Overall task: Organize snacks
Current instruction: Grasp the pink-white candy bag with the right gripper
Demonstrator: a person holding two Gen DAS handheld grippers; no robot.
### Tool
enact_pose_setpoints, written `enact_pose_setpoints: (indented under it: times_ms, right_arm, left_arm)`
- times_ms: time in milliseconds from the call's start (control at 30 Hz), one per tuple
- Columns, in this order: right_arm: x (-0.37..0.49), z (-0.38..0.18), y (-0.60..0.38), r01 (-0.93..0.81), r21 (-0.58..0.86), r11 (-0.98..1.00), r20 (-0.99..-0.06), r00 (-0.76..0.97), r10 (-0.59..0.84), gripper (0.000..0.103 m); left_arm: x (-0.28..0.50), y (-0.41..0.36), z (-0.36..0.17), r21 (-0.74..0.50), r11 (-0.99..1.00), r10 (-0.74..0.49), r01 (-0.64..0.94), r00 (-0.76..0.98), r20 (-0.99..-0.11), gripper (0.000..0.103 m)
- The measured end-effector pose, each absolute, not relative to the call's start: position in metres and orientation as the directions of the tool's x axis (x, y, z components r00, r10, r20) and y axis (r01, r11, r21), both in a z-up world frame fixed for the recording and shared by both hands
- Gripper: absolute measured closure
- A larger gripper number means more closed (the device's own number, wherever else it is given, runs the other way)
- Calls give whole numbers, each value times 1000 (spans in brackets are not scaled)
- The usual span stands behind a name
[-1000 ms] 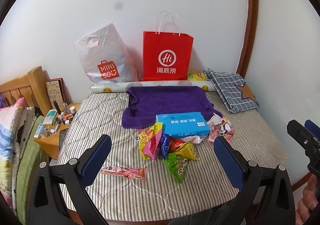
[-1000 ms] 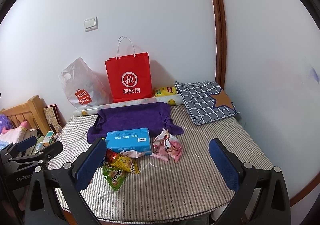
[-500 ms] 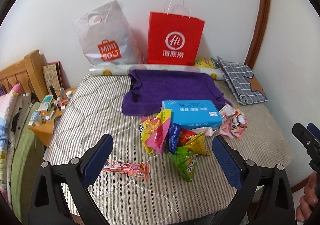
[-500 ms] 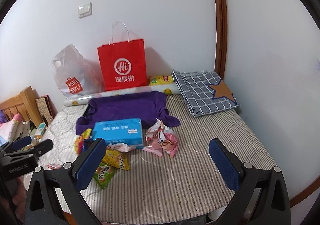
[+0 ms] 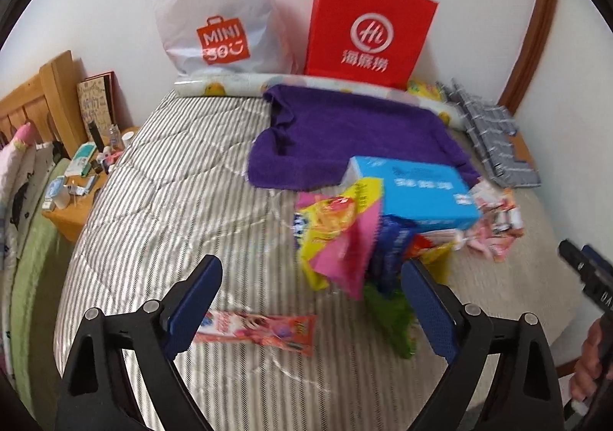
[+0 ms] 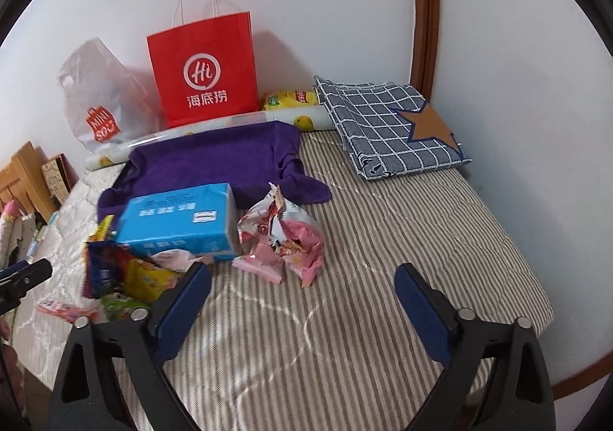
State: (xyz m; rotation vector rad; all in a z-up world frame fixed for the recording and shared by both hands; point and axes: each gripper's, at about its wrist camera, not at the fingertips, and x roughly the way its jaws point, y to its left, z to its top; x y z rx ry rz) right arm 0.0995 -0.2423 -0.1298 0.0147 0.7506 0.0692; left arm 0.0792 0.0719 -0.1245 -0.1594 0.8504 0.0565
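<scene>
Loose snacks lie on the striped bed cover [image 6: 383, 239]: a yellow-pink packet [image 5: 337, 235], a blue packet [image 5: 390, 251], a green packet [image 5: 390, 312], and a long pink-red packet [image 5: 256, 327] lying apart toward the front. Crumpled pink wrappers [image 6: 283, 239] sit to the right of a blue tissue box [image 6: 180, 220]. My left gripper [image 5: 310, 274] hovers over the long packet and the pile, its jaws closing with nothing gripped. My right gripper [image 6: 302, 274] hangs above bare cover in front of the wrappers, its jaws closing on nothing.
A red paper bag [image 5: 367, 32] and a white plastic bag [image 5: 214, 17] lean on the back wall behind a purple towel [image 5: 345, 132]. A folded checked cloth [image 6: 387, 124] lies at the back right, and a cluttered nightstand [image 5: 84, 178] stands left of the bed.
Both grippers have come down and forward toward the bed, so the snacks look larger. Both pairs of fingers stand a little closer together. The snacks have not moved.
</scene>
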Motion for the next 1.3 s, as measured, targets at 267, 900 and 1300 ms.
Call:
enact_pose_setpoints:
  times_ms: [267,900,1300]
  right_arm:
    - [142,-153,-236,-67,22,998,-711,700,62,30]
    - [192,-201,-228,-101,20,995,-769,634,80,31]
    - [193,-202,-232,-100,56,993,-758,644,107,51]
  left_arm:
    - [99,88,-139,-84,987,16,-134,612,-791,9]
    - [116,127,-145,-110,978,12,-178,571,-821,9]
    - [102,145,-162,-129,964,6,-234,502,-865,9]
